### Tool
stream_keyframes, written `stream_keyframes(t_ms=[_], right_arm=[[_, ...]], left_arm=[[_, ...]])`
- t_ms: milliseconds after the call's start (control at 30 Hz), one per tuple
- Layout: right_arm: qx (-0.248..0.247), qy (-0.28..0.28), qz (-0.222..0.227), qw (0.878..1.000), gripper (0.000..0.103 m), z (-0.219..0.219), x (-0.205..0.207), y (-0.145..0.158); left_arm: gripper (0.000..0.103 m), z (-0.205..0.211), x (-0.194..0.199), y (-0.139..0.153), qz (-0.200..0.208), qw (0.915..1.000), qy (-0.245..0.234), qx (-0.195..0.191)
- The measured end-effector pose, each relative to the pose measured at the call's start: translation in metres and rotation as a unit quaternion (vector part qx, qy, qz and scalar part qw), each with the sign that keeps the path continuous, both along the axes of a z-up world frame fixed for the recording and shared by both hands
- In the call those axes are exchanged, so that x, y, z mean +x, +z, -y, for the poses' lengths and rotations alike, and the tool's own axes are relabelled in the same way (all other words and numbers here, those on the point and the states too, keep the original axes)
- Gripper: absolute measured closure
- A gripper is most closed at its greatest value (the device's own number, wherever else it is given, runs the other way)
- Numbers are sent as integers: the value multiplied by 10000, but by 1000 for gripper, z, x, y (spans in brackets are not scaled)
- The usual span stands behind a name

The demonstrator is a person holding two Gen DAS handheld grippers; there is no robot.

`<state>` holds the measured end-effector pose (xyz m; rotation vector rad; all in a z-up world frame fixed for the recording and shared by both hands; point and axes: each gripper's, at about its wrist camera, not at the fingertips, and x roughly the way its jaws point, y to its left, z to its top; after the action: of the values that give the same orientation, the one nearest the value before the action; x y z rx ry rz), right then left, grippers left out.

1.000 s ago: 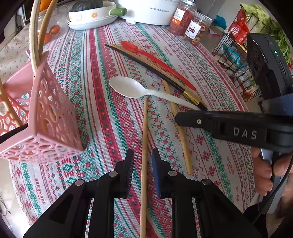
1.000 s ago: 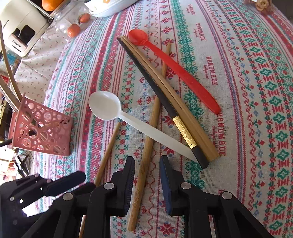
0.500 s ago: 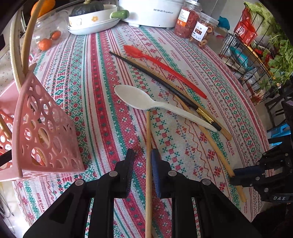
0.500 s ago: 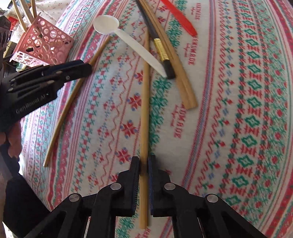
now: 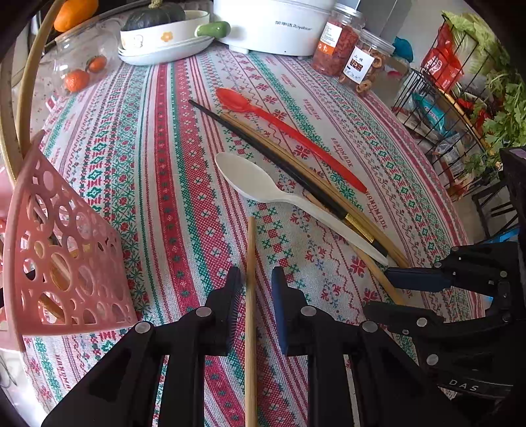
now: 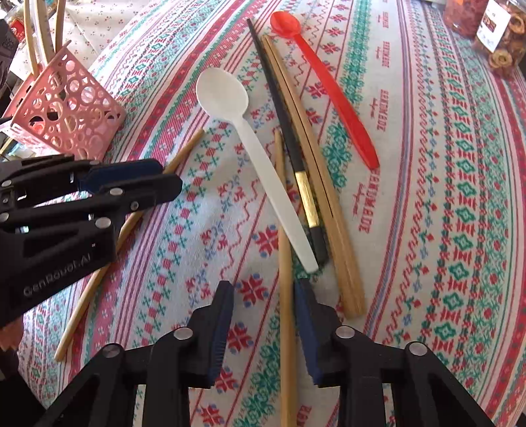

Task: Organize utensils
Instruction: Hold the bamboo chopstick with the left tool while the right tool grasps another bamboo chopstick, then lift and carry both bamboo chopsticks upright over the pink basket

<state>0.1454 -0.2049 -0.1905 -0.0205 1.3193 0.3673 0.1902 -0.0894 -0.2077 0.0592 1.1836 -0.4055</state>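
On the patterned tablecloth lie a white spoon (image 5: 263, 187) (image 6: 256, 154), a red spoon (image 5: 296, 134) (image 6: 328, 88), a black chopstick with a gold band (image 5: 279, 161) (image 6: 286, 124) and a bamboo pair (image 5: 328, 187) (image 6: 322, 184). My left gripper (image 5: 256, 279) (image 6: 171, 177) straddles a wooden chopstick (image 5: 251, 295) (image 6: 88, 295), open, with a gap on both sides. My right gripper (image 6: 263, 289) (image 5: 376, 290) is opening. A second wooden chopstick (image 6: 284, 295) lies between its jaws, close to the right pad and not squeezed. The pink perforated basket (image 5: 65, 246) (image 6: 65, 101) stands at the left.
A white cooker (image 5: 273, 26), two snack jars (image 5: 338, 42), a bowl with a squash (image 5: 157, 29) and a glass bowl of oranges (image 5: 79, 65) line the far edge. A wire rack with greens (image 5: 460, 98) stands beyond the table's right edge.
Half a second ago my right gripper was shut on its chopstick; its jaws have since parted and it has rolled. My left gripper has barely moved over its chopstick.
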Motion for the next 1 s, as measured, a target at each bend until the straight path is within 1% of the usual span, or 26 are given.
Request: stream_keyframes(t_ms=[67,100,133,167,200,267,333,400,467,533,600,633,667,733,867,900,1000], right_arm=[[-16,-22,95,10000,82,-4,5,-1],[-38,-20,124,9999,85,-5,6,-1],[-87,-2,121,9999,90,-5,6,-2],[-92,16,62,9999,92,-7,7,-3],[-6,22,-62,10000,93,-15,12,-8],[107,126,-288,9994,94,-21,10,-13],[52,393,-406,9984,94,-22,-3,-14],[-14,588,-516,9969,94,-22,-13,-14],[-49,621,-510,9968,94,-21,-18,-14],[4,541,-466,9974,92,-21,-17,-14],[25,441,-396,9982,81,-20,-13,-12],[37,385,-345,9987,69,-16,-7,-10],[41,354,-298,9989,62,-20,-1,-10],[-67,296,-140,9994,62,-27,10,-10],[-176,80,125,9997,63,-38,32,-11],[-224,34,212,9995,63,-39,35,-12],[-537,89,568,9969,74,-53,43,-13]], left_arm=[[89,-1,2,0,-11,10000,56,-1],[90,-2,2,0,-8,10000,74,0],[93,-3,3,0,-4,10000,85,5],[96,-4,3,0,-13,10000,91,24],[97,-5,2,0,-46,9999,90,36],[98,-8,0,0,-190,9998,99,13],[98,-9,-6,1,-336,9994,31,15],[98,-9,-15,1,-407,9990,-111,116],[98,-9,-23,2,-523,9981,-268,178],[98,-12,-27,3,-605,9975,-336,158],[98,-15,-29,7,-494,9983,-280,99],[96,-16,-29,10,-388,9989,-255,61],[96,-16,-28,12,-327,9992,-244,21],[96,-14,-25,12,-327,9992,-232,-50],[96,-10,-22,1,-544,9983,-176,88],[96,-11,-23,2,-459,9988,-172,66],[96,-12,-24,1,-436,9988,-198,86]])
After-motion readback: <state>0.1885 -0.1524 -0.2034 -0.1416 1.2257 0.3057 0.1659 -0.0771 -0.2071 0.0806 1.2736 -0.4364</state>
